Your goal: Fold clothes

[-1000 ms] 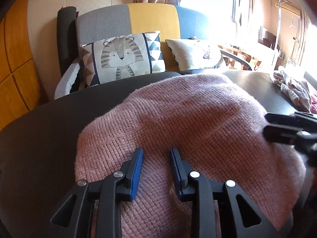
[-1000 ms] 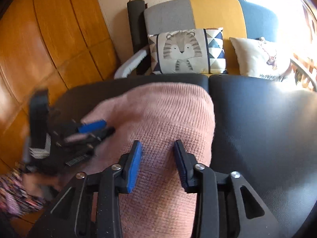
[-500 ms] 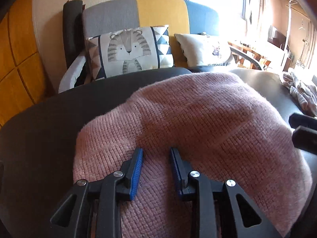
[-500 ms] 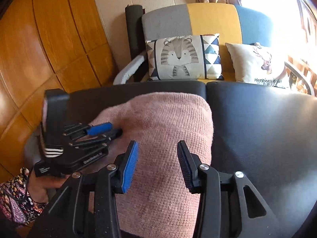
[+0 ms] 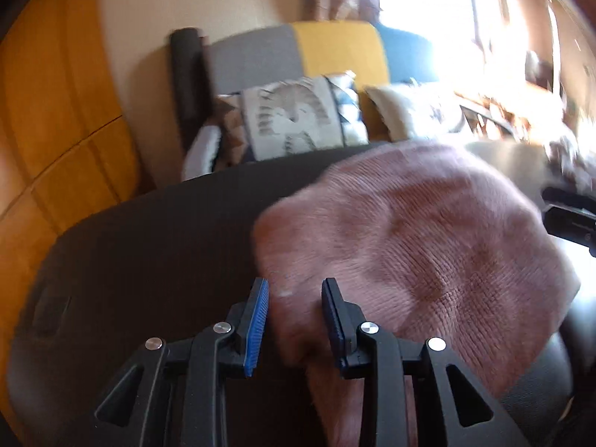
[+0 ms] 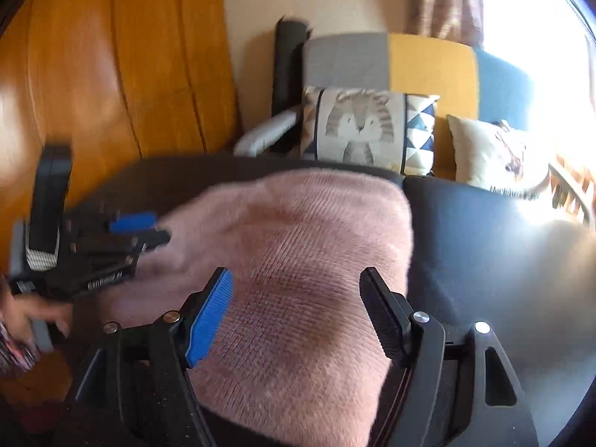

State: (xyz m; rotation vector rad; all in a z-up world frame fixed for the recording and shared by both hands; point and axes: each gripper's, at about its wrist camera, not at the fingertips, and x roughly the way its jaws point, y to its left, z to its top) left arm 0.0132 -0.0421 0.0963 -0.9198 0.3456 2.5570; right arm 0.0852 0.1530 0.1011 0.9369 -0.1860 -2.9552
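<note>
Pink knit (image 6: 298,279) folded on dark table (image 6: 503,260), both tools over its near edge.

Right gripper (image 6: 298,305) opening wide, straddling the knit's near right end, pads clear, nothing held. Left gripper (image 5: 294,320) opening slightly, part-open over the near left corner; grip unclear. Long axis across both tools.

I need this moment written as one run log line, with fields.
task: fold clothes | item: pink sweater on dark table | left hand-held gripper: opening, over sweater edge | right hand-held gripper: opening, sweater between jaws
</note>
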